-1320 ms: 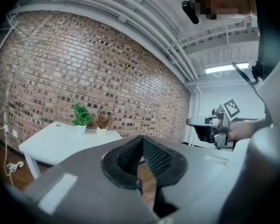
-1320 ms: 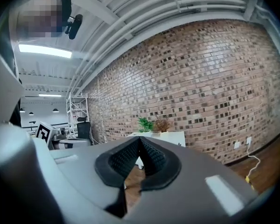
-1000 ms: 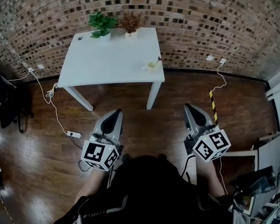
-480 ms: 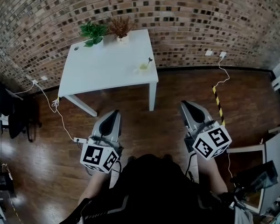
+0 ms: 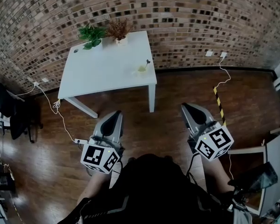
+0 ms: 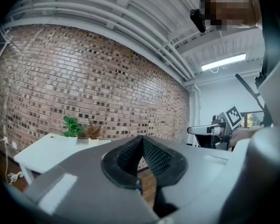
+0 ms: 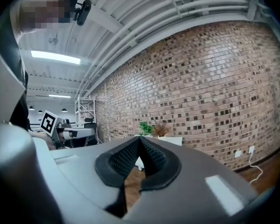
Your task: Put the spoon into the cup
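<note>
Brick wall (image 5: 186,13) runs across the far side of the room. Dark wooden floor (image 5: 168,125) lies in front of it.

White tabletop (image 5: 102,69) on white legs stands against the wall, left of centre in the head view. It is mostly bare.

The person stands on the floor well back from it. Only dark clothing shows at the bottom edge of the head view.

Left gripper (image 5: 116,113): held level, pointing toward the tabletop and well apart from it. In the left gripper view its black ribbed pads meet at the tips. It is closed, with nothing between them.

Right gripper (image 5: 186,107): also level and well apart from the tabletop, pointing past its right side. In the right gripper view the pads touch at the tips. It is closed and empty too.

A white cable (image 5: 60,118) trails over the floor from the wall, left of the tabletop.

Two potted plants sit side by side at the far edge of the tabletop: a green plant (image 5: 91,32) on the left and a dried brown plant (image 5: 118,29) on the right.

Cup (image 5: 141,70): small and pale yellowish, near the right front corner of the tabletop.

Spoon (image 5: 147,62): a thin stem with a dark end rises from the cup, tilted to the right. It appears to stand in the cup. It is too small to tell how deep it sits.
</note>
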Action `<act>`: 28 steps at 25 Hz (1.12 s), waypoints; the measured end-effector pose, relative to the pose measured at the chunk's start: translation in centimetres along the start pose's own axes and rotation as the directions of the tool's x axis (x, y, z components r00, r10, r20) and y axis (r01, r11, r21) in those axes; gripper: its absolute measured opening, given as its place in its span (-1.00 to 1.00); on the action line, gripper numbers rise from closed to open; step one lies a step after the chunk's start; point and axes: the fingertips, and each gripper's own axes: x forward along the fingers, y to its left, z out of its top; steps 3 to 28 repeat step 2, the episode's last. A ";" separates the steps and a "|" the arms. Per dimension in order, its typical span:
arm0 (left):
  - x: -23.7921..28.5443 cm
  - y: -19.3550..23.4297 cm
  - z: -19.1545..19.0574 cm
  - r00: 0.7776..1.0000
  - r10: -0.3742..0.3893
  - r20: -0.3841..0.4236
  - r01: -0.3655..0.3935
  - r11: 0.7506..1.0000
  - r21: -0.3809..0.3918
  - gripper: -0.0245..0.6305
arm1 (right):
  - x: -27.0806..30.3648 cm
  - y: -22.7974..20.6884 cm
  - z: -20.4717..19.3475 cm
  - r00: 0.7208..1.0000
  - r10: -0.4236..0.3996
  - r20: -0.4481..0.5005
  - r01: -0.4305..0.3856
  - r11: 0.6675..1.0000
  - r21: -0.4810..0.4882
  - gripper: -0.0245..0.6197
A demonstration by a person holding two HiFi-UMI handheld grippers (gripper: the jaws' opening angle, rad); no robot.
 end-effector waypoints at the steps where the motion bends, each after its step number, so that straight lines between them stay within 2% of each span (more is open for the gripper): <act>1: 0.3 -0.2 0.0 1.000 -0.002 -0.001 0.002 1.000 0.001 -0.94 | 0.0 -0.3 0.0 1.000 0.006 -0.009 -0.006 1.000 -0.006 -0.90; 28: 0.7 -0.3 0.1 1.000 -0.003 -0.003 0.003 1.000 0.003 -0.94 | -0.1 -0.6 0.0 1.000 0.010 -0.018 -0.011 1.000 -0.011 -0.90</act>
